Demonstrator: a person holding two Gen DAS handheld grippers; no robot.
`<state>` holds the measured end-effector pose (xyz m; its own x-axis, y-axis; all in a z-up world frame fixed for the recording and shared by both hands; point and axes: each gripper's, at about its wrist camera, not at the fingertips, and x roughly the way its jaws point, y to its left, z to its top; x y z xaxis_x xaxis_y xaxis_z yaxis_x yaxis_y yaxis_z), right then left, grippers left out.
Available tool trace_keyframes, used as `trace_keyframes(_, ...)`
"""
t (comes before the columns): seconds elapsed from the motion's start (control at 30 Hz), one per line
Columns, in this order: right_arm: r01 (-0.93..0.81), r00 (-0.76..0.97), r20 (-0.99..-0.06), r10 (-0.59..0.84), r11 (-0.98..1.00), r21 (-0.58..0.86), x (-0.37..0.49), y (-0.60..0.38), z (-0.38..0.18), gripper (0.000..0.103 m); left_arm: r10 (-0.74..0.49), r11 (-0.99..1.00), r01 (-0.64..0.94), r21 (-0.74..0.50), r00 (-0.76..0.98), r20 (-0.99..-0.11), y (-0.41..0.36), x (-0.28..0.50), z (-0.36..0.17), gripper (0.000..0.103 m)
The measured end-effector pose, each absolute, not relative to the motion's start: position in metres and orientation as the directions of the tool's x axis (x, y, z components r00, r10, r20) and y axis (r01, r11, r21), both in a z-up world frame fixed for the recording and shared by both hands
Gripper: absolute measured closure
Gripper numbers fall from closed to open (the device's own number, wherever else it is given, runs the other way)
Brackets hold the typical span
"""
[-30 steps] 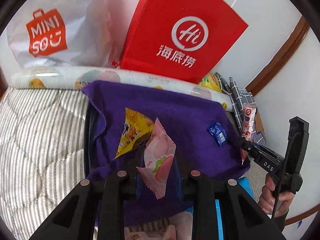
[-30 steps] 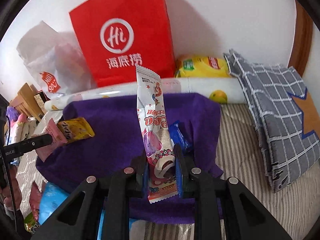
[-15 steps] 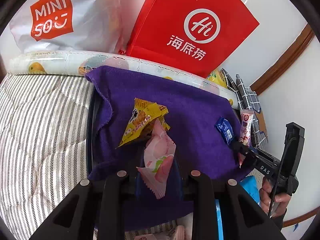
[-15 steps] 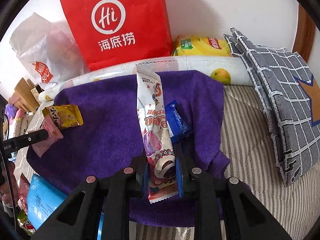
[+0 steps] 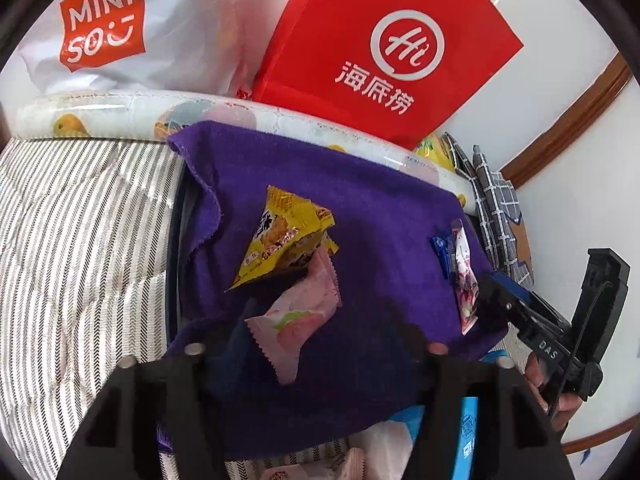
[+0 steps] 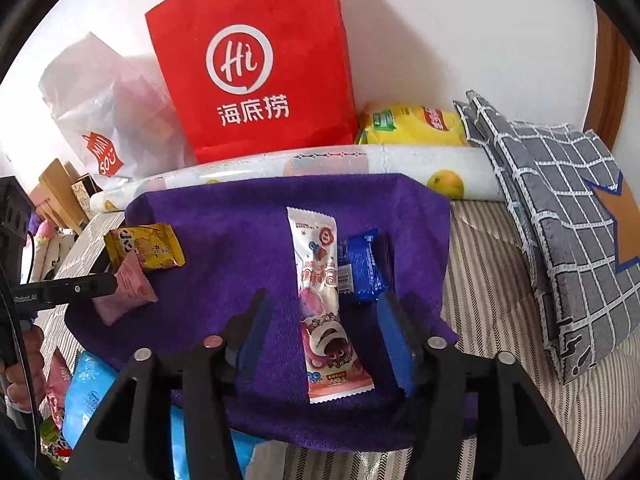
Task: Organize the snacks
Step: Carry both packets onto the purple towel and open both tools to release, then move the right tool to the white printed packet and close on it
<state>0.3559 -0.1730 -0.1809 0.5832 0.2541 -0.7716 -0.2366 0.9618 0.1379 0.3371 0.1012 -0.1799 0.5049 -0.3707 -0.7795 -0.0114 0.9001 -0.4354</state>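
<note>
A purple towel (image 5: 380,216) (image 6: 248,216) lies spread on the bed. On it are a yellow snack pack (image 5: 284,236) (image 6: 146,246), a pink snack pack (image 5: 298,314) (image 6: 126,288), a long white-and-pink snack pack (image 6: 324,304) (image 5: 464,280) and a small blue pack (image 6: 362,266) (image 5: 442,250). My left gripper (image 5: 320,332) is open, with the pink pack lying between its fingers. My right gripper (image 6: 322,312) is open, with the long pack lying flat between its fingers.
A red paper bag (image 6: 256,60), a white Miniso bag (image 5: 120,28) and a rolled fruit-print mat (image 6: 320,164) stand behind the towel. A yellow bag (image 6: 412,124) and grey checked cloth (image 6: 560,216) lie at right. More snack packs (image 6: 84,396) lie by the towel's near edge.
Both grippers opened. The pink pack and the long pack, held upright before, now lie on the towel. The long pack rests beside the blue pack.
</note>
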Motion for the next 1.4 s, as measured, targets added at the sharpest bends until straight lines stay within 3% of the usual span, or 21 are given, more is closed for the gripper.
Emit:
trace_keyframes(0.37, -0.145, 0.658, -0.743, 0.124, 0.989, 0.036, 0.330, -0.171, -0.153, 0.018, -0.370, 0.903, 0.013, -0.429, 0.530, -0.763, 0.102, 0.326, -0.154, 0.039)
trace_keyframes(0.57, -0.111, 0.711, -0.695, 0.106, 0.993, 0.037, 0.283, -0.175, -0.126, 0.018, -0.363, 0.911, 0.043, -0.409, 0.553, -0.750, 0.098, 0.313, -0.134, 0.035)
trace_keyframes(0.9, -0.064, 0.637, -0.759, 0.137, 0.990, 0.125, 0.220, -0.176, -0.117, 0.018, -0.362, 0.914, 0.059, -0.402, 0.566, -0.740, 0.103, 0.266, -0.117, 0.029)
trace_keyframes(0.97, -0.058, 0.600, -0.788, 0.136, 0.990, 0.126, 0.210, -0.172, -0.125, 0.018, -0.357, 0.914, 0.049, -0.403, 0.567, -0.742, 0.108, 0.255, -0.117, 0.029)
trace_keyframes(1.17, -0.095, 0.499, -0.854, 0.149, 0.989, 0.117, 0.191, -0.156, -0.153, 0.038, -0.334, 0.918, 0.017, -0.396, 0.574, -0.748, 0.126, 0.221, -0.119, 0.029)
trace_keyframes(1.4, -0.097, 0.427, -0.884, 0.190, 0.982, 0.164, 0.186, -0.147, -0.180, 0.038, -0.310, 0.922, -0.016, -0.388, 0.572, -0.759, 0.137, 0.193, -0.125, 0.029)
